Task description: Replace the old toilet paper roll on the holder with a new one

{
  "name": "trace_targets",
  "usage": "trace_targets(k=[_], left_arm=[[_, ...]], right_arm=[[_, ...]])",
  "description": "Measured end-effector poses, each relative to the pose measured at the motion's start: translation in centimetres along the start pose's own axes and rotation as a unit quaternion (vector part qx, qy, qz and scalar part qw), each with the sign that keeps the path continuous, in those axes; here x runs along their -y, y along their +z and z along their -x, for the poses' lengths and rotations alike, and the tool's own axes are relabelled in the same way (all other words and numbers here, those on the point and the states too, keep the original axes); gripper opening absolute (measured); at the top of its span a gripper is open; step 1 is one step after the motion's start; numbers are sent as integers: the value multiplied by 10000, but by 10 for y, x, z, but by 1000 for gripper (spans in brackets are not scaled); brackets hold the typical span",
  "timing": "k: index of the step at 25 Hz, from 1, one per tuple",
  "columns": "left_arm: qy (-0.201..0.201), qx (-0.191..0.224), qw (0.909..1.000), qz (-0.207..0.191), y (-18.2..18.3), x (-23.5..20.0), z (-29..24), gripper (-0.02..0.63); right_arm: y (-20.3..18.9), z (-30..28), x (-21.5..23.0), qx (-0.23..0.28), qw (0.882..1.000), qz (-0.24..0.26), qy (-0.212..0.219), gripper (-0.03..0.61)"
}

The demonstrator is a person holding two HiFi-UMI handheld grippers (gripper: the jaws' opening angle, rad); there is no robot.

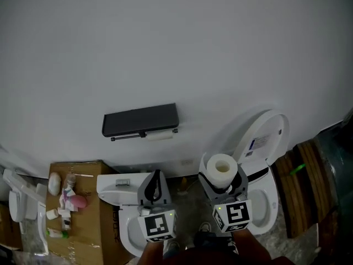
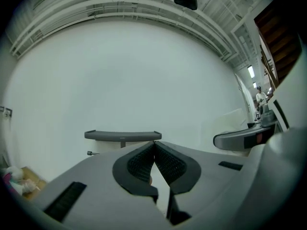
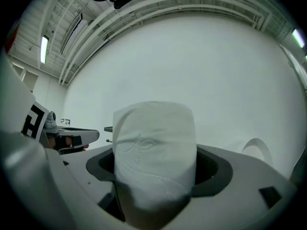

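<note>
While the right hand-held gripper (image 1: 222,180) clamps the new roll (image 1: 222,166) upright, the seemingly spent roll (image 1: 159,137) on the holder (image 1: 140,120) lies crosswise ahead, nearer the closed left hand-held gripper (image 1: 156,176).

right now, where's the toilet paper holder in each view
Head view: toilet paper holder on the white wall, left of centre.
Left gripper view: holder just above the closed jaws.
Right gripper view: holder, a sliver left of the toilet paper roll.
Shared landmark: that white wall.
</note>
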State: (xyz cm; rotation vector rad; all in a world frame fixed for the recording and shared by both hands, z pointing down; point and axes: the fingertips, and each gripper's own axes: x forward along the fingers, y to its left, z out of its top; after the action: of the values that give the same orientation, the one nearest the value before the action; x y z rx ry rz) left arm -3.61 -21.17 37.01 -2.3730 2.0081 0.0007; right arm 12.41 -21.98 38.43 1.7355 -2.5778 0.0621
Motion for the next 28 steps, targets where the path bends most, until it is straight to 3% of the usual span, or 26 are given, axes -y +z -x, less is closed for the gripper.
trace_targets(k=[6,19,21,24,26,28], left_arm=[[205,-77,9997,-98,-6,7,-26,15],[161,-169,9997,41,-20,-15,-54,15],[106,-215,9984,505,-24,-17,-60,15],[-67,-224,9881,1518,-36,-20,-70,15],[-110,-245,9788,2032,-46,-23,-76,16],[-192,-254,9616,2727,-56,-25,-82,17]], right_arm=[[-2,-24,18,-47,9996,-25,269,417],[-5,-55,13,-91,9999,-14,141,417],[-8,-57,13,-124,9998,12,154,417],[-11,-58,16,-167,9998,9,110,417],[-13,-57,16,-192,9997,58,109,417],[-15,-57,17,-216,9997,59,83,418]])
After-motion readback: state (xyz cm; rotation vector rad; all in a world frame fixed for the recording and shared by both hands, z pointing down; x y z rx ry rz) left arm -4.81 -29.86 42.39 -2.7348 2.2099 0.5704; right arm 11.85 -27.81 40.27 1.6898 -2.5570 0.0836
